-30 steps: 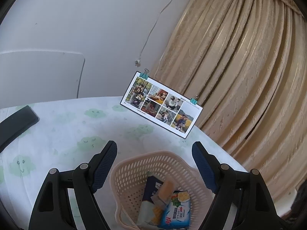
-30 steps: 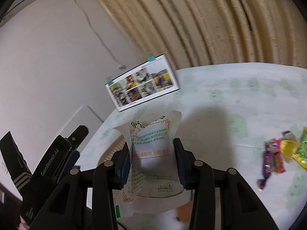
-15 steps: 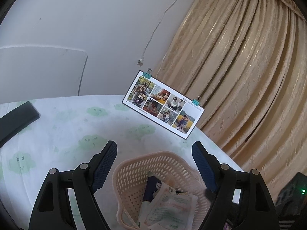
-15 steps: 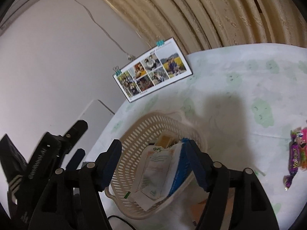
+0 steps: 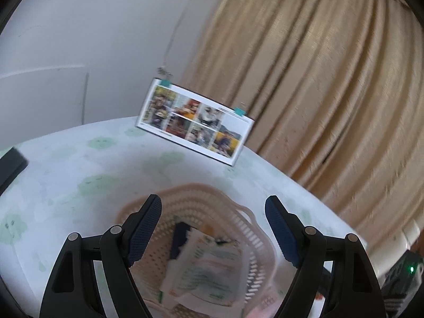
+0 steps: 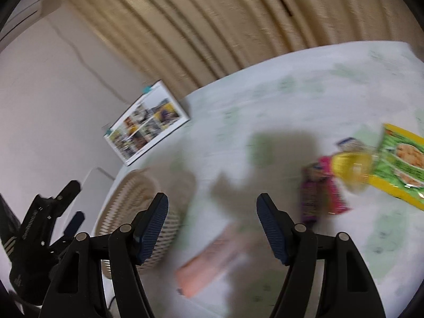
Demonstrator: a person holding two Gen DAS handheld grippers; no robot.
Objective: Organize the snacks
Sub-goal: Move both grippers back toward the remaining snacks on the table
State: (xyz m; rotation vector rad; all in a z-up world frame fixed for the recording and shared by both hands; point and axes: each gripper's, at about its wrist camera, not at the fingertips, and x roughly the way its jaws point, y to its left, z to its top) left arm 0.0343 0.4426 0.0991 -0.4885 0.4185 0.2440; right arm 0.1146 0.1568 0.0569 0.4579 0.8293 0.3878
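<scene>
A beige perforated basket (image 5: 201, 198) (image 6: 132, 201) stands on the table. Inside it lies a white pouch with green print (image 5: 209, 267) on top of a dark blue packet (image 5: 179, 241). My left gripper (image 5: 213, 228) hangs open above the basket with nothing between its fingers. My right gripper (image 6: 212, 225) is open and empty too, over the table right of the basket. A pink packet (image 6: 212, 262) lies just below it. Farther right lie a purple and pink candy packet (image 6: 322, 198), a yellow candy (image 6: 352, 169) and a green and yellow bag (image 6: 402, 164). Both views are blurred.
A photo card (image 5: 194, 124) (image 6: 147, 128) with teal clips stands at the table's far side before a white wall and a tan curtain (image 5: 331, 79). A dark flat object (image 5: 10, 163) lies at the left table edge. The tablecloth (image 6: 291, 111) is white with green clouds.
My right gripper let go of the white pouch into the basket, then swung right and away, bringing the loose snacks into view. The left gripper stayed open over the basket.
</scene>
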